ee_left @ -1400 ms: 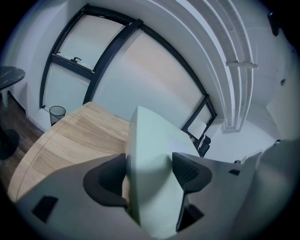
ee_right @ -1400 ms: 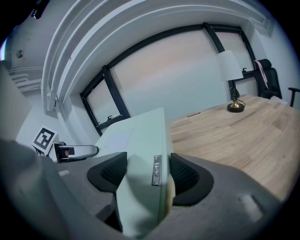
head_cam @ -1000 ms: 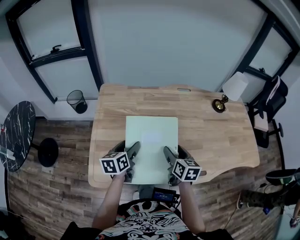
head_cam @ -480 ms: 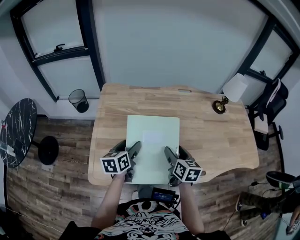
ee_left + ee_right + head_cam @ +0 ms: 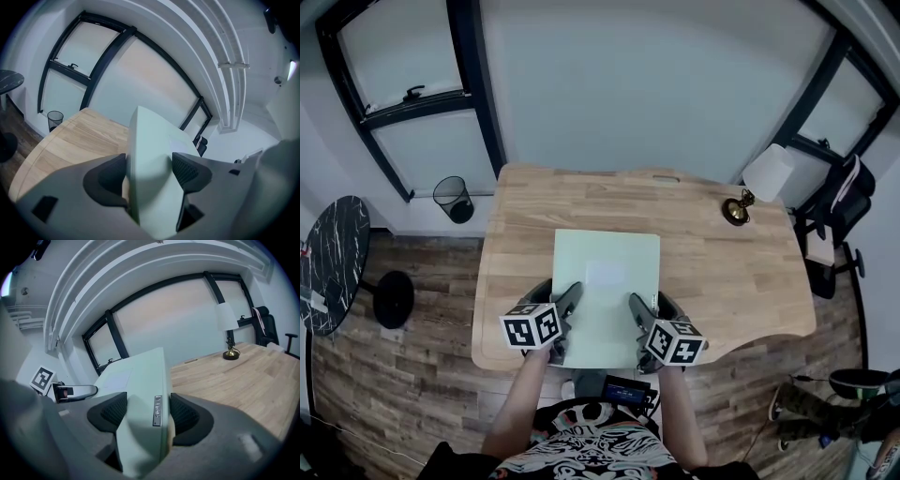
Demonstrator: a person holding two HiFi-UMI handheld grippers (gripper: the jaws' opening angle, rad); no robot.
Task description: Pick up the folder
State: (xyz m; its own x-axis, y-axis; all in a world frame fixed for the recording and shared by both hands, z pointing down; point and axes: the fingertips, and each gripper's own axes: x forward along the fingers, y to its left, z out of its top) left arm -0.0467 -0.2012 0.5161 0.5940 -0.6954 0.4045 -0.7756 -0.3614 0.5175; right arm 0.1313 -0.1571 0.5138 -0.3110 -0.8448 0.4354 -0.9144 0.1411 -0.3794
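The folder [image 5: 606, 281], pale green and flat, sits on the near half of the desk [image 5: 722, 272], roughly centred L-R, with its near edge right at the desk's near edge. Both grippers have it by that edge. The left gripper [image 5: 564, 317] is clenched on the near-left corner and the right gripper [image 5: 637, 319] on the near-right corner. In each gripper view the cover is sandwiched between the pads. A small metal tab [image 5: 158, 410] on the folder's edge lies just by the right jaws.

What could go wrong, imo:
- **Droop:** the grip is all along one edge, so the far end has no support. On a lift it prob. droops or bends, and anything loose inside could slide out the far side.
- **Twist:** if the two hands don't rise together, or drift in or out, the cover could twist or buckle between them.
- **Slip:** the pads bite only a narrow strip, and a smooth cover could slip free, esp. on the right, where the tab may give less purchase.

The lamp [image 5: 739, 208] at the far-right corner is well apart, so there's little risk of a knock.

Hard to make out:
- No view settles whether the near edge is off the wood or touching it.
- The folder's underside is hidden.
- Contents, if any, aren't visible.
- There's a faint paler rectangle on the cover that I can't read.
- The tab's print is too small to read.
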